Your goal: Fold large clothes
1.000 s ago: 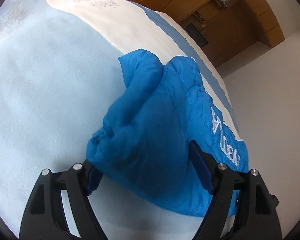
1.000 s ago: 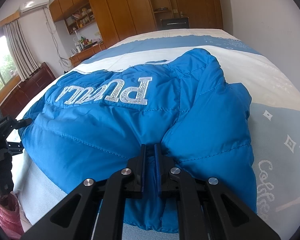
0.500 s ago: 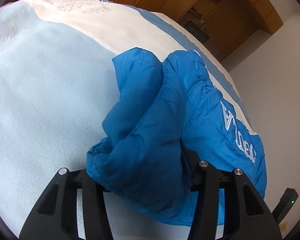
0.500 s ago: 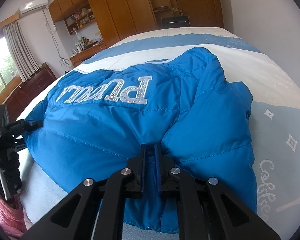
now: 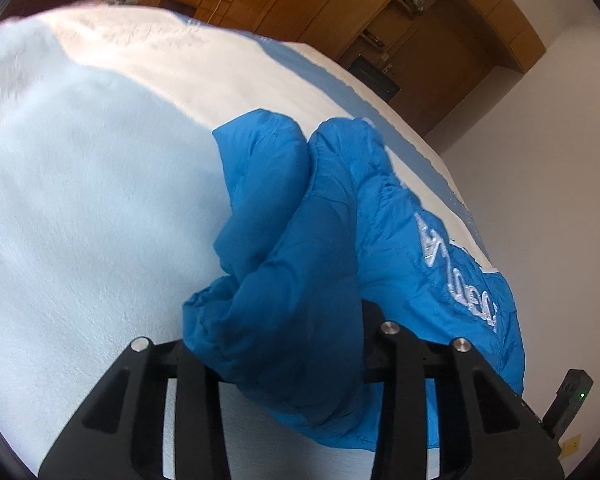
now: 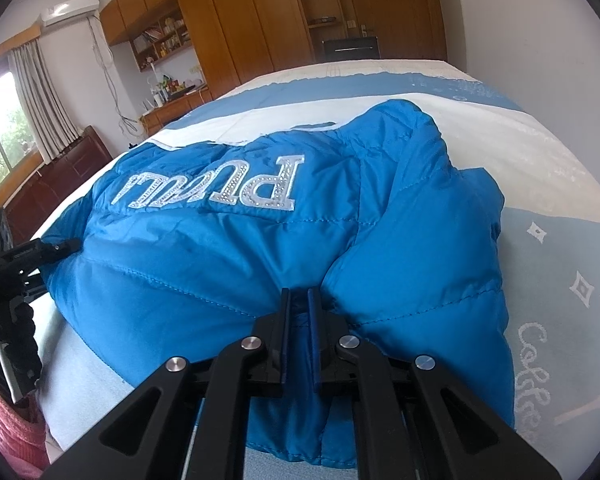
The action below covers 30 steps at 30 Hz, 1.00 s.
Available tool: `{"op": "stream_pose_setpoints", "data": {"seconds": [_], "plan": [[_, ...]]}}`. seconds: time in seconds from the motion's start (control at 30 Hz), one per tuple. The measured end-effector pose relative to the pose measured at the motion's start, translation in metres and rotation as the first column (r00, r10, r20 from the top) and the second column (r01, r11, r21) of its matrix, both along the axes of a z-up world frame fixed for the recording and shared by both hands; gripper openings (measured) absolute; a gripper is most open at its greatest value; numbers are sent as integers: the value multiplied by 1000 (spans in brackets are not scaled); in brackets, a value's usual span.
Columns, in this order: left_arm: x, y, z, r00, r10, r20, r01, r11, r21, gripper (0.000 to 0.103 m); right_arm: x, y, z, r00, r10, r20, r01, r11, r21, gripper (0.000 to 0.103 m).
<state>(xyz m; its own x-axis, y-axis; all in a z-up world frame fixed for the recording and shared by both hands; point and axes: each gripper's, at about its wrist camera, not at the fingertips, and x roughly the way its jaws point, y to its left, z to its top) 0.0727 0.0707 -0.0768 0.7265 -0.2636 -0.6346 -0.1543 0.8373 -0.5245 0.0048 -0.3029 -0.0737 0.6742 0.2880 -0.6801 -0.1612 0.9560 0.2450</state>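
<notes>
- Your blue puffer jacket (image 6: 228, 264) lies spread on the bed (image 5: 80, 200), its back up, with the white sparkly lettering (image 6: 216, 190) reading upside down from your right side.
- The bed's cover is pale blue with a white band across it and a darker blue stripe further off; the jacket sits near the bed's foot end, close to both your hands.
- Your right gripper (image 6: 299, 320) is pinched together on a thin fold of jacket fabric at the near hem, in the crease between the body and the folded-in sleeve (image 6: 420, 272).
- Your left gripper (image 5: 276, 344) has a thick bunch of padded fabric, a cuff or sleeve end by the look of it, bulging up between its jaws, which are closing on it; the fingertips are buried under the cloth, so the pad contact itself is hidden, though the bunch fills the gap.
- In the right wrist view your left gripper also shows at the far left edge, its black tips at the jacket's side.
- Wooden wardrobes (image 6: 236, 40) line the far wall, and a curtained window (image 6: 4, 128) stands at the left.
</notes>
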Motion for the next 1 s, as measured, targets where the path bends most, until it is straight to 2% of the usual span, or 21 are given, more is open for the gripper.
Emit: {"op": "stream_pose_setpoints", "data": {"seconds": [0.13,0.27,0.4,0.53,0.73,1.0], "plan": [[-5,-16,30,998,-21,56,17,996,87,32,-6,-11,18,1000,20,-3,-20,999,34,11],[-9,-43,70,989,-76,125,52,982,182,32,-10,-40,50,1000,-16,6,15,998,68,13],[-8,-88,107,970,-170,177,115,953,282,32,-15,-62,75,999,-34,23,33,997,77,17],[-6,-134,128,945,-263,195,185,920,346,32,-19,-75,90,999,-38,26,36,997,75,19],[0,-194,135,909,-375,182,280,872,400,32,-25,-83,94,999,-47,23,45,996,71,22],[2,-249,116,870,-474,136,373,812,450,32,-29,-90,92,999,-50,15,49,996,72,22]]}}
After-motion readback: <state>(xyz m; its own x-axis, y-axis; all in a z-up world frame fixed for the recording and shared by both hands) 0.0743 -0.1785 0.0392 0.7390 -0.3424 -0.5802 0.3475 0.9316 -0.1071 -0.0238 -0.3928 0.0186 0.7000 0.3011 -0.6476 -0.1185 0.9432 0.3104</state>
